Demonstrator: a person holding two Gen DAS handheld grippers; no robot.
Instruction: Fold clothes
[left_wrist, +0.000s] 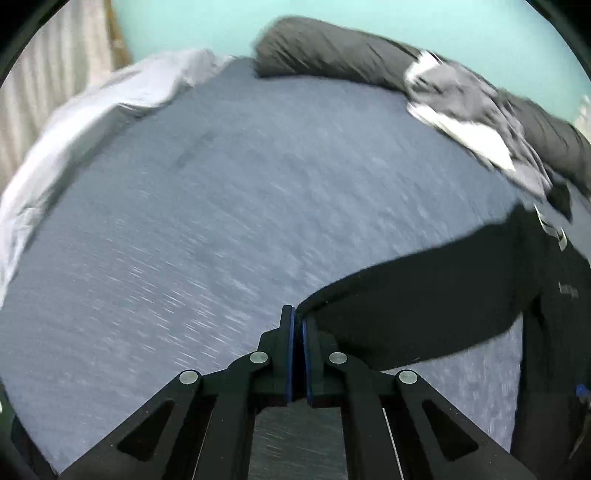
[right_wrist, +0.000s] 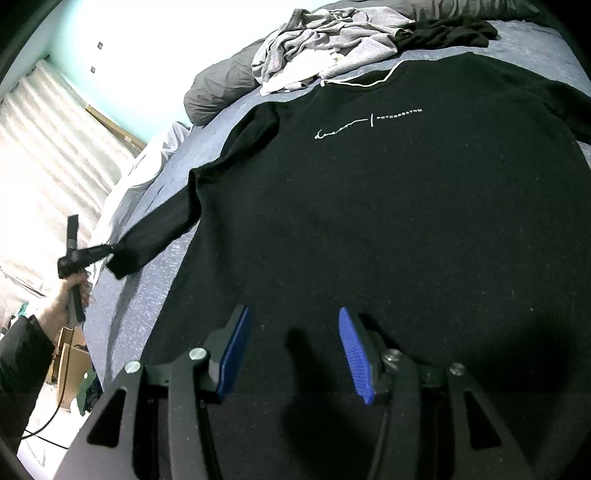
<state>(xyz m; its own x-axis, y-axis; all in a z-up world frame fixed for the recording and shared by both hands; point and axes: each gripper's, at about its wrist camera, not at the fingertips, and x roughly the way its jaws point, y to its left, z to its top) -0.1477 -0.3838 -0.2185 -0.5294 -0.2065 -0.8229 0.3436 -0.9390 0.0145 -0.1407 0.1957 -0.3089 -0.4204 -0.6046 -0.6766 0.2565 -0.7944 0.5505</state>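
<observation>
- Covering most of the bed (right_wrist: 162, 266), the black sweatshirt (right_wrist: 388, 221) lies flat, chest print up, collar toward the far grey clothes pile (right_wrist: 314, 48).
- Its sleeve (left_wrist: 424, 306) stretches out sideways to your left tool (left_wrist: 297, 321), whose jaws are clamped on the cuff.
- Your right tool (right_wrist: 291, 350) hovers over the hem, jaws half apart, holding nothing.

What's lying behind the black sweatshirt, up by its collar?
Behind the black sweatshirt sits a crumpled grey garment pile, a black garment and a dark pillow. What lies under the pile is covered.
</observation>
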